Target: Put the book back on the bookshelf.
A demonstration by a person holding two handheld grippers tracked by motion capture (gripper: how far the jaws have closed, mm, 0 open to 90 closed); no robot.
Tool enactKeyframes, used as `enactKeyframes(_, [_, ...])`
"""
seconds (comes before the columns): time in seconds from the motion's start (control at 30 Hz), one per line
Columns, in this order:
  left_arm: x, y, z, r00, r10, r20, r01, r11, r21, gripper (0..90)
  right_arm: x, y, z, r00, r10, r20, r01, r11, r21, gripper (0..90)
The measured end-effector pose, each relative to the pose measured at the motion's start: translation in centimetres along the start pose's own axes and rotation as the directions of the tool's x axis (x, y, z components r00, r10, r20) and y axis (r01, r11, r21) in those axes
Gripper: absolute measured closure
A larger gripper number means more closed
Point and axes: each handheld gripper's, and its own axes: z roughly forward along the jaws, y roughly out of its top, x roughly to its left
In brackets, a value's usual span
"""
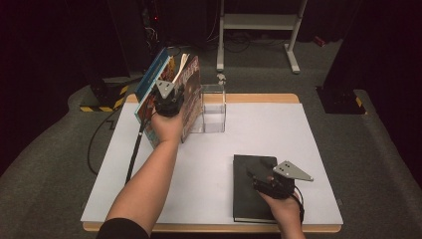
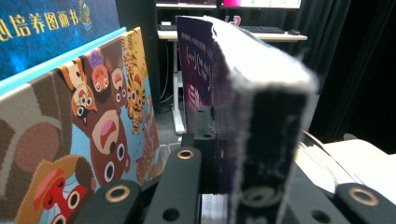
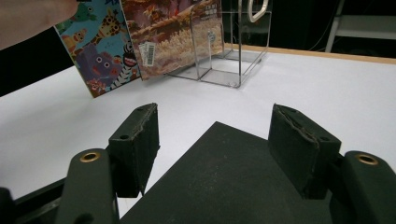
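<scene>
Left gripper (image 1: 169, 97) fingers clamped on purple-covered book (image 2: 261, 116) at upper left, beside leaning picture books (image 1: 149, 92) and clear acrylic stand (image 1: 214, 107). Right gripper (image 3: 215, 135) fingers wide over black notebook (image 1: 251, 186) (lower right). Risk: leaning books toppling if nudged.
</scene>
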Motion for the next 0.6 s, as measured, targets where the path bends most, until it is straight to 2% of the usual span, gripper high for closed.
enactKeyframes(0.6, [0.1,-0.6,1.1,0.9997,-0.021,-0.015,0.021,0.9997,-0.016,84.2,0.1,-0.1,0.1,1.0,-0.003,-0.002,0.003,1.0,0.006,33.1])
